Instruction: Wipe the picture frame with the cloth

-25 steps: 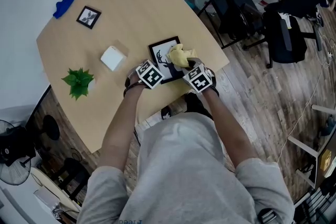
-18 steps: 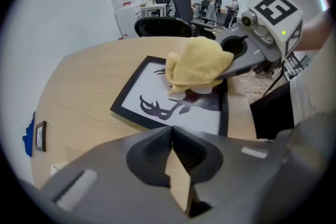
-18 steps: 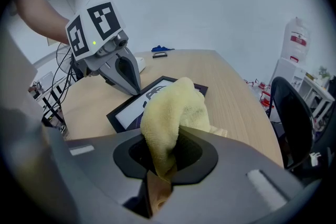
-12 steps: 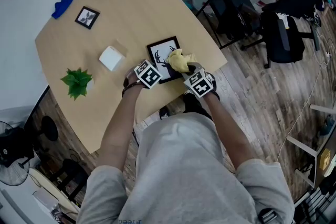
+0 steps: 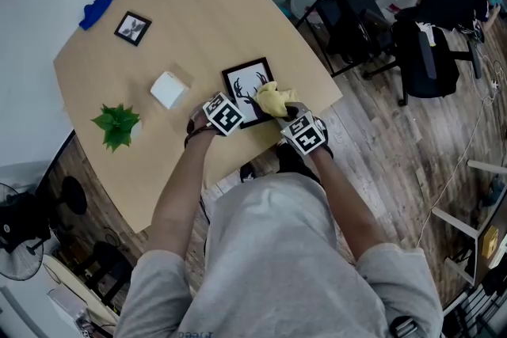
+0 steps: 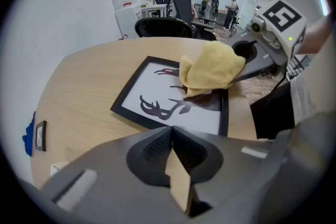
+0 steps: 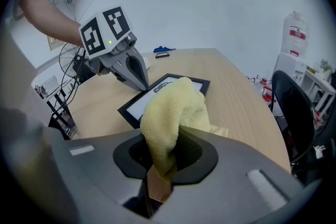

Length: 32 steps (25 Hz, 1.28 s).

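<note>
Head view: the deer-print picture frame point(image 5: 244, 85) lies flat on the wooden table point(image 5: 198, 4), close to its right edge. A yellow cloth point(image 5: 275, 97) sits bunched on the frame's near right part, pinched between the closed jaws of the right gripper point(image 7: 161, 157). The left gripper point(image 6: 171, 134) has its jaws pressed together on nothing, tip at the frame's near edge. Farther left stand a white box point(image 5: 169, 88) and a small green plant point(image 5: 117, 123).

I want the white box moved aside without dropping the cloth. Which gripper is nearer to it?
Left. The left gripper, shut and empty, is at the edge of the picture frame facing the white box; the right gripper holds the cloth across the frame from it.
</note>
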{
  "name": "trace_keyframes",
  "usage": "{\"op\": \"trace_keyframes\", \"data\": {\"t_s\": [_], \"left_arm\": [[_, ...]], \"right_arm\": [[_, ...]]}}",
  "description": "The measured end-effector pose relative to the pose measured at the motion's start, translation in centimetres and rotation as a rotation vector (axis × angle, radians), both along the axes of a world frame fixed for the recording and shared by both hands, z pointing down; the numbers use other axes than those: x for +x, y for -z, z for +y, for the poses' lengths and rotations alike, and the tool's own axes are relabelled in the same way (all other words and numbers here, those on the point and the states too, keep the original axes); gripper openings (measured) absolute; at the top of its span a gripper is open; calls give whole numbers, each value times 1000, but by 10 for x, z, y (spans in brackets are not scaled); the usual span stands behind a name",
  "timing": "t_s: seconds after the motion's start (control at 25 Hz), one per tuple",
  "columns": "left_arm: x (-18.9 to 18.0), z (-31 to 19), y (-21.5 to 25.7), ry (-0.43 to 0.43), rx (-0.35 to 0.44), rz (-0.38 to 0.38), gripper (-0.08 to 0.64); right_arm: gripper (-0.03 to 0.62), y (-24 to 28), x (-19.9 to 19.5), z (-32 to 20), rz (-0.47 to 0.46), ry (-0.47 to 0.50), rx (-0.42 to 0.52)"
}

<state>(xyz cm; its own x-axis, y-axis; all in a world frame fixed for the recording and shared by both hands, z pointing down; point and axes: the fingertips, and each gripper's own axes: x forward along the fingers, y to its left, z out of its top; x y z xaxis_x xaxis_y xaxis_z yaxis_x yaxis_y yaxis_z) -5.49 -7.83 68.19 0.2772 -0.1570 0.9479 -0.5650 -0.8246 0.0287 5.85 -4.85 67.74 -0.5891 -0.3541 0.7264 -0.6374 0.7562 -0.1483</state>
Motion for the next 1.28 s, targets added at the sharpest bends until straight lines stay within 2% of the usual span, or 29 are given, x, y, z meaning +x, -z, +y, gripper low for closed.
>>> {"op": "trace_keyframes", "data": {"t_s": [0.72,1.28], "left_arm": [[1,1,1,4,3,13,54],[0,0,2,26,7,27,54]], "right_arm": [[50,4,-3,10,48,-15,0],[50,5,-50,22,28,74,-18]]}}
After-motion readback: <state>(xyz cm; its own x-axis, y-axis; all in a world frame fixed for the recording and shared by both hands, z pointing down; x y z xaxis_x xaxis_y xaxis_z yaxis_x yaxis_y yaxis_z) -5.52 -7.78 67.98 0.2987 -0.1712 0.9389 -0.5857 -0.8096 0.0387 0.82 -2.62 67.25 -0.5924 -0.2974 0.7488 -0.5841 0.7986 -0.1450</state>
